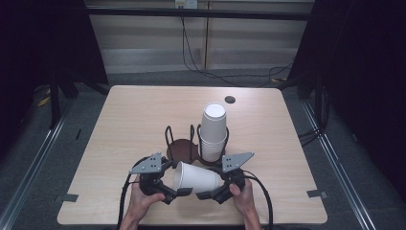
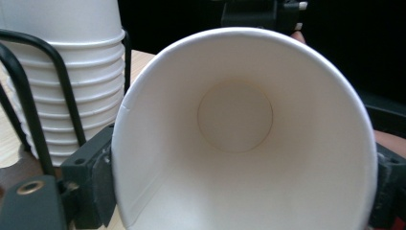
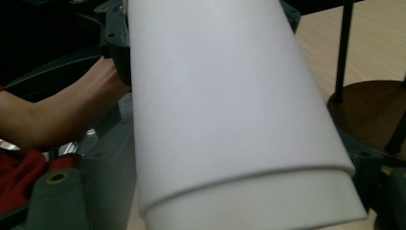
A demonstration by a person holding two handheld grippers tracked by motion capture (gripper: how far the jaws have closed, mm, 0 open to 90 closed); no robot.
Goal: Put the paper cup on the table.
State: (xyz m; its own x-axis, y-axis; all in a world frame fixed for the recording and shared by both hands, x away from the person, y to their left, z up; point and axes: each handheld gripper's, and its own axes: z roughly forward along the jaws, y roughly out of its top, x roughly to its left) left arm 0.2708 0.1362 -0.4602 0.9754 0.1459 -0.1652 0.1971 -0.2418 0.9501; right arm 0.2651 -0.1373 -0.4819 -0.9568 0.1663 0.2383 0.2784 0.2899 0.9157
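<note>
Dim room, wooden table (image 1: 134,120): at six o'clock, left gripper (image 1: 174,195) clamps the cup (image 1: 196,178); right gripper (image 1: 208,195) slackened. Next, probably stacking.

one loose cup (image 1: 196,178), one cup stack (image 1: 212,132), two grippers (image 1: 178,194)

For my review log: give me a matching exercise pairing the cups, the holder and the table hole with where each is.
1 single paper cup
2 cup stack
3 holder's dark base
4 round hole

a table's far edge
b on its side between the grippers
c upright in the right wire ring
d bare, left of the stack

Pairs: 1-b, 2-c, 3-d, 4-a
</note>
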